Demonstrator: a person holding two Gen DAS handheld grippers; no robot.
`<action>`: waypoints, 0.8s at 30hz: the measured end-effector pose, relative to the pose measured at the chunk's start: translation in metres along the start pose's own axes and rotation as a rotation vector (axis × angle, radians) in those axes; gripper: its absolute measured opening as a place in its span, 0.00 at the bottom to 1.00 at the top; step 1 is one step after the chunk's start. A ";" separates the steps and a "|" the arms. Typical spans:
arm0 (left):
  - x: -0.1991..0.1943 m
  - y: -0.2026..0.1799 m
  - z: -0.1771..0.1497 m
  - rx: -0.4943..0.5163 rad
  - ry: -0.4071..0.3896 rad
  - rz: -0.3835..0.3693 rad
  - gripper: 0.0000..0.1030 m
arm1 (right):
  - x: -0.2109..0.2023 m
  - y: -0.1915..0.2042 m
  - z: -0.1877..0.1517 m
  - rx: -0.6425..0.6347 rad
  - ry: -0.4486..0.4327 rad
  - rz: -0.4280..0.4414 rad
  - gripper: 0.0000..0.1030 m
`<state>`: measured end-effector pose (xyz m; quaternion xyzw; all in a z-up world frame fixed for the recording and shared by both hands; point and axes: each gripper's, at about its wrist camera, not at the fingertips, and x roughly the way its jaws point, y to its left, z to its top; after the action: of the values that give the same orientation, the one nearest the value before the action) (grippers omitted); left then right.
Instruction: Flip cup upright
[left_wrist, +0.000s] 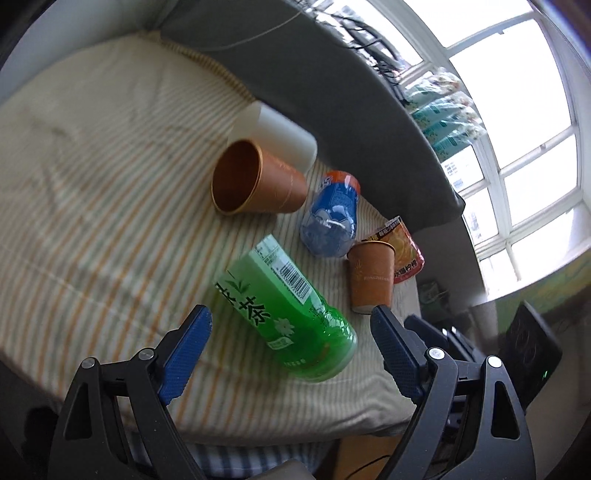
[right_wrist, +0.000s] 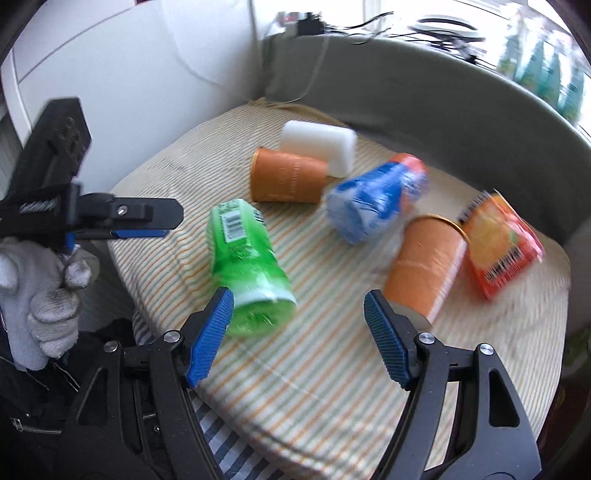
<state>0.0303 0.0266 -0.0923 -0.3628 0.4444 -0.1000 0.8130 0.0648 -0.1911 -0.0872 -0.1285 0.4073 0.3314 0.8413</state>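
Two orange paper cups are on a striped cushion (left_wrist: 92, 192). One cup (left_wrist: 255, 181) lies on its side, mouth to the left; it also shows in the right wrist view (right_wrist: 286, 181). The second cup (left_wrist: 371, 275) stands near the right edge in the left wrist view; in the right wrist view it (right_wrist: 424, 266) looks tilted and blurred. My left gripper (left_wrist: 291, 347) is open and empty over a green bottle. My right gripper (right_wrist: 299, 332) is open and empty, its right pad (right_wrist: 386, 343) close to the second cup.
A green tea bottle (left_wrist: 284, 306) lies near the cushion's front. A blue bottle (left_wrist: 330, 218), a white block (left_wrist: 280, 133) and an orange snack packet (left_wrist: 404, 251) lie further back. A grey bolster (left_wrist: 332, 92) borders the cushion. The left gripper shows in the right wrist view (right_wrist: 147, 221).
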 end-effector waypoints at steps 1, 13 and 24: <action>0.004 0.002 0.001 -0.024 0.014 -0.008 0.85 | -0.004 -0.003 -0.004 0.022 -0.011 -0.003 0.74; 0.034 0.018 0.007 -0.222 0.076 -0.037 0.84 | -0.014 -0.024 -0.032 0.117 -0.036 -0.042 0.74; 0.046 0.022 0.013 -0.255 0.062 -0.008 0.81 | -0.014 -0.028 -0.043 0.124 -0.024 -0.041 0.74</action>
<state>0.0639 0.0263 -0.1333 -0.4619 0.4768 -0.0572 0.7457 0.0510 -0.2391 -0.1057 -0.0804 0.4141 0.2895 0.8592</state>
